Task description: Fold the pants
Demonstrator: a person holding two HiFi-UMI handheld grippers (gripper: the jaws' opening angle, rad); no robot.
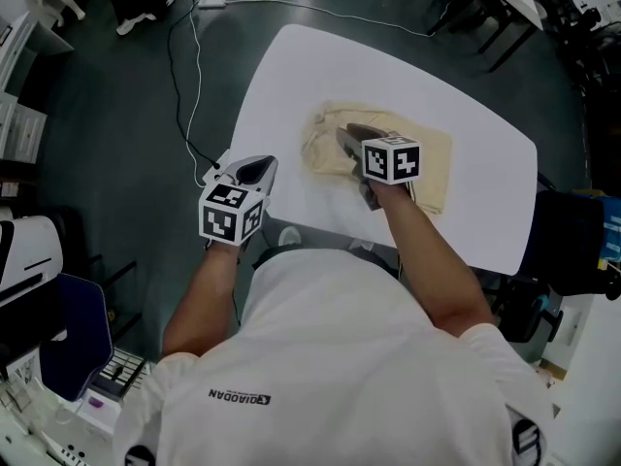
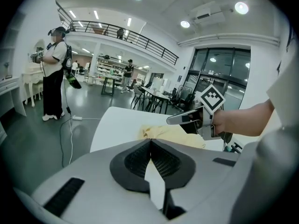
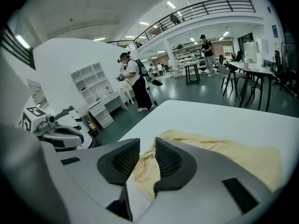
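Pants [image 1: 434, 163], pale yellow and soft, lie in a rumpled rectangle mid-way across the smooth white table [image 1: 291, 76]. Part of the cloth is hidden beneath the right tongs [image 3: 147, 142], whose ribbed black pads stand spread over it, pinching nothing. Left tongs [image 2: 150, 141] hang at the table's near left edge, pressed together and empty.

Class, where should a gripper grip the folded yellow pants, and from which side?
Probably the bunched left end of the pants, approached from the near side: its folds stand up off the table, offering an edge; the rest lies flat.
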